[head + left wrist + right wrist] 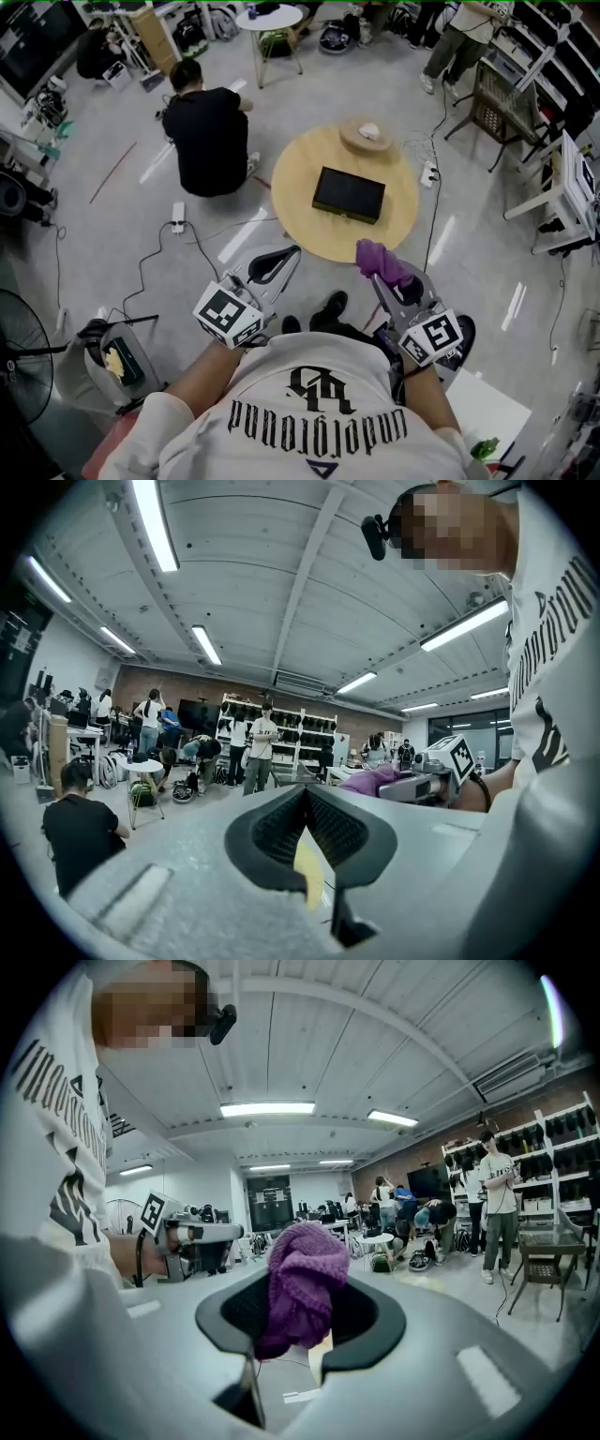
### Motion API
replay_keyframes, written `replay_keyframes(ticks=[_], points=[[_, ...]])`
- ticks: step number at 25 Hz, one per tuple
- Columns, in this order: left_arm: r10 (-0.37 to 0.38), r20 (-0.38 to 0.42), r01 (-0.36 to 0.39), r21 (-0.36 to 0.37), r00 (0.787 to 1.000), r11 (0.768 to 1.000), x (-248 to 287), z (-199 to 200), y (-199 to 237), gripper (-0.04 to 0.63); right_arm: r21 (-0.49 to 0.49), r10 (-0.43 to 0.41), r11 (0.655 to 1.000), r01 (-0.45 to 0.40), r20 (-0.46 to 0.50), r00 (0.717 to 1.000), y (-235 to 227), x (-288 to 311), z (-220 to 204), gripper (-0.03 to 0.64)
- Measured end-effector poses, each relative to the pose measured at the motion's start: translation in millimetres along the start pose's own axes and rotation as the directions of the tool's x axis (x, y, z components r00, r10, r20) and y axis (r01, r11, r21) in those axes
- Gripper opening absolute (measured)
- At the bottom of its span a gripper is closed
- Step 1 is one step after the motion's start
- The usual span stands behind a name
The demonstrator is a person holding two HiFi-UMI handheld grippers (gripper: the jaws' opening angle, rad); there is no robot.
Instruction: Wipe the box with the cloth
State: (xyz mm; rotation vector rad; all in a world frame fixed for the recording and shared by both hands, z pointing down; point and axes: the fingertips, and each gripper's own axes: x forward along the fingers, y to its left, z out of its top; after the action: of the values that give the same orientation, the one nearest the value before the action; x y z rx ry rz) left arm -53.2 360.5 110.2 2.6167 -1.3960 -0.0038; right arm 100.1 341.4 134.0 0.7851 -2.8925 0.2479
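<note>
Purple knit cloth (302, 1279) sits bunched in our right tongs (286, 1346), which pinch its lower end so the loose bulk stands up over the tips. Our left tongs (292, 253) are pressed together with nothing in them. The black box (349, 194) lies flat near the middle of the round wooden tabletop (300, 178), ahead of both tongs and well apart from the cloth, so we judge that wiping has not begun and the approach is the step in hand.

To do it well, we should keep the pinch firm, bring the cloth down so its soft bulk rather than the tong tips meets the lid, and draw it across in overlapping strokes from one edge to the other. The box looks light and could slide on the smooth wood, so resting the left tongs against one side would likely steady it.

Beyond the box, near the far rim, a shallow wooden dish (367, 134) holds something small and pale. Cables and a power strip (429, 173) lie on the grey floor beside the tabletop, and a person in black (211, 141) crouches just to its left. Shelving and other people fill the far end of the room.
</note>
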Motion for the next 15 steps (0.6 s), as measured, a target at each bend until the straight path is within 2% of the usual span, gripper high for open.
replay_keyframes(ticks=[9,15], points=[[0.038,0.005,-0.038,0.016,0.999,0.999,79.9,6.9,26.7,0.006,-0.009,0.042,0.999,-0.042,-0.01,0.999,-89.4,26.2,7.0,0.144],[0.034,0.01,-0.035,0.027,0.999,0.999,137.9,8.1,26.6,0.006,-0.012,0.048,0.999,-0.048,0.004,0.999,-145.4,25.3,11.1,0.146]])
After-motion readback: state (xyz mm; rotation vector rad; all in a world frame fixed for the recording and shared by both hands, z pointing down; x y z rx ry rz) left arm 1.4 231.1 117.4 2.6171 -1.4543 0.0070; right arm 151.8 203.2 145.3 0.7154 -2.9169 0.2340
